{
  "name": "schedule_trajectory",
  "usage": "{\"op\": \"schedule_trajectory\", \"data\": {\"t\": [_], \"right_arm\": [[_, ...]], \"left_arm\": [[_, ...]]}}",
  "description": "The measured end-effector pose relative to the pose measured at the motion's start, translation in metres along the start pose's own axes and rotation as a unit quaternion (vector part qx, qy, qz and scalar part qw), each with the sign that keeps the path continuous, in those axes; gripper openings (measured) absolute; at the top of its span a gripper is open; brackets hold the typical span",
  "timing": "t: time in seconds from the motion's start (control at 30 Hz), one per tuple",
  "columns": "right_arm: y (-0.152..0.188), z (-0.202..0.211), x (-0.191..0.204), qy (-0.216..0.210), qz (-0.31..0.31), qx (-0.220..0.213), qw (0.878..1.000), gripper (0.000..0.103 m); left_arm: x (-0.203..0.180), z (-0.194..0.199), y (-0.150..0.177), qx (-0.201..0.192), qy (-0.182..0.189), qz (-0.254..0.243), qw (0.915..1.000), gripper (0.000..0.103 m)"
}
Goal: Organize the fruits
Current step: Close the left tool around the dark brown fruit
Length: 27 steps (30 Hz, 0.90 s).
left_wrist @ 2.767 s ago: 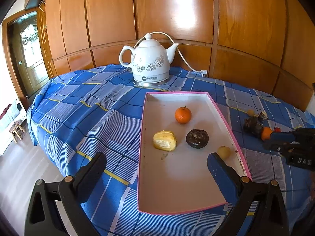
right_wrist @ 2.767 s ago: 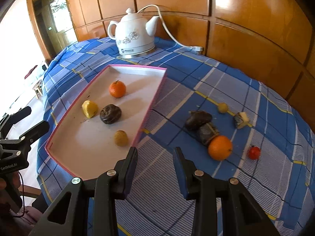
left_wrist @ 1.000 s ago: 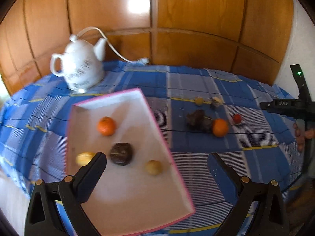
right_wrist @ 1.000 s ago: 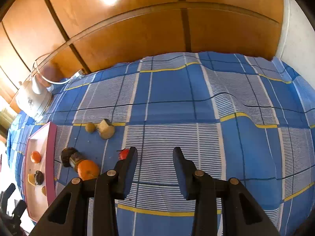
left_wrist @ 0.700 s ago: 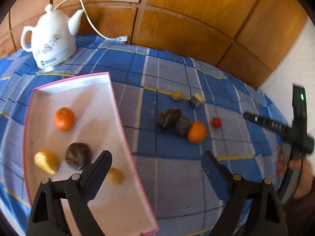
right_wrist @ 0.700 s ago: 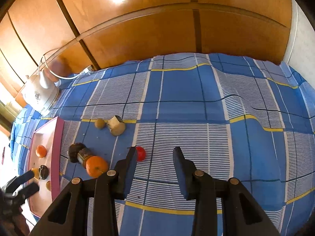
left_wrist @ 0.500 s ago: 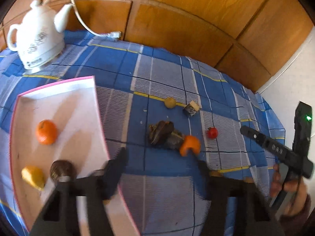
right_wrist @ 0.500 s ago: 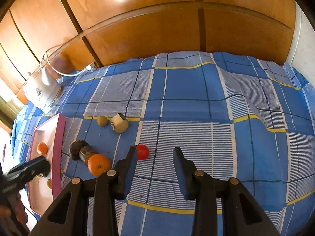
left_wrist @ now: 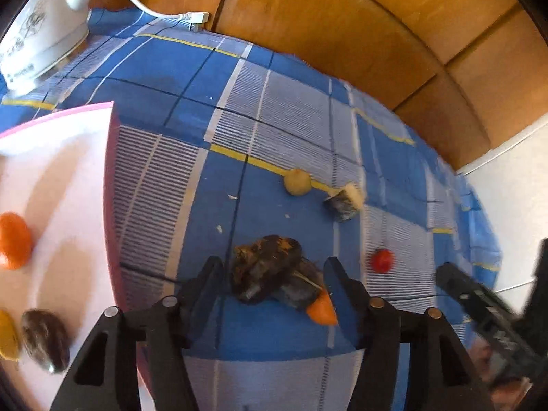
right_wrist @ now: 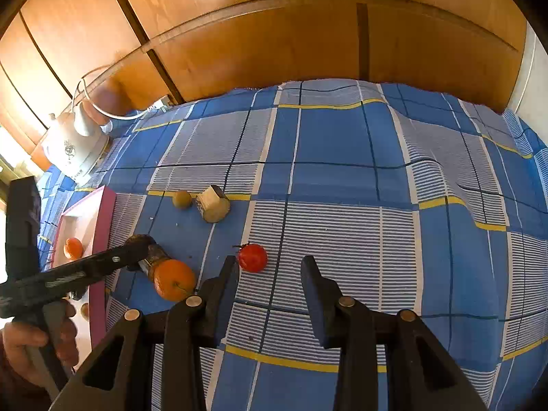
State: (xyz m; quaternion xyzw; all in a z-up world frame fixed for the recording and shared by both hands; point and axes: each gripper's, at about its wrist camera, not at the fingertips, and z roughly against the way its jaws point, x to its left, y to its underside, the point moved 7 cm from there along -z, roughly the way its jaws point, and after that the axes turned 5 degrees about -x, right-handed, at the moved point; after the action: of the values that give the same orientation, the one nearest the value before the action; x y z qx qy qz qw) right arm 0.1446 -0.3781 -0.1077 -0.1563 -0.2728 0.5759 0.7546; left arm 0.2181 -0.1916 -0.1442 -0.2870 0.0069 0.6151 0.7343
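My left gripper [left_wrist: 272, 286] is open, its fingers on either side of two dark shrivelled fruits [left_wrist: 265, 267] on the blue checked cloth. An orange [left_wrist: 320, 310] lies against them, partly behind the right finger. A small red tomato [left_wrist: 381, 260], a small yellow fruit [left_wrist: 297, 181] and a cut fruit piece [left_wrist: 343, 200] lie beyond. My right gripper [right_wrist: 270, 272] is open and empty above the cloth, with the tomato [right_wrist: 252, 257] just past its left finger and the orange [right_wrist: 174, 279] to its left. The pink-rimmed white tray [left_wrist: 109, 178] holds several fruits.
A white electric kettle [left_wrist: 37, 37] with its cord stands at the far left, also in the right wrist view [right_wrist: 77, 145]. Wooden wall panels [right_wrist: 274, 34] run behind the table. The left gripper's body [right_wrist: 68, 274] crosses the right wrist view at left.
My left gripper has swung right from the tray and dropped down around the dark fruits, its jaws narrower than before. My right gripper has edged toward the tomato.
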Motion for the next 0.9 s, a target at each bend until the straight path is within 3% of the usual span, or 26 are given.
{"op": "schedule_trajectory", "data": {"t": [0.03, 0.17, 0.37, 0.43, 0.57, 0.63, 0.9], "right_arm": [[0.0, 0.0, 0.0, 0.0, 0.0, 0.001, 1.0, 0.038], [0.0, -0.001, 0.0, 0.003, 0.002, 0.0, 1.0, 0.038], [0.001, -0.002, 0.0, 0.007, 0.007, 0.001, 1.0, 0.038], [0.001, -0.003, -0.001, 0.007, 0.005, 0.002, 1.0, 0.038], [0.0, -0.003, 0.0, 0.005, 0.007, 0.002, 1.0, 0.038], [0.0, -0.003, 0.0, 0.005, 0.008, 0.001, 1.0, 0.038], [0.001, -0.004, 0.001, 0.006, 0.01, 0.003, 1.0, 0.038]], "left_arm": [[0.0, -0.004, 0.0, 0.0, 0.005, -0.005, 1.0, 0.059], [0.002, -0.003, -0.008, -0.005, 0.018, -0.01, 0.9998, 0.043], [0.013, -0.009, -0.018, 0.001, 0.033, 0.021, 0.9992, 0.043], [0.009, -0.009, -0.02, -0.004, 0.022, -0.004, 0.9997, 0.044], [0.004, -0.012, -0.018, -0.019, -0.053, -0.102, 0.9932, 0.044], [0.012, -0.018, -0.012, -0.006, -0.066, -0.106, 0.9921, 0.044], [0.016, -0.017, -0.017, -0.019, -0.074, -0.09, 0.993, 0.044]]}}
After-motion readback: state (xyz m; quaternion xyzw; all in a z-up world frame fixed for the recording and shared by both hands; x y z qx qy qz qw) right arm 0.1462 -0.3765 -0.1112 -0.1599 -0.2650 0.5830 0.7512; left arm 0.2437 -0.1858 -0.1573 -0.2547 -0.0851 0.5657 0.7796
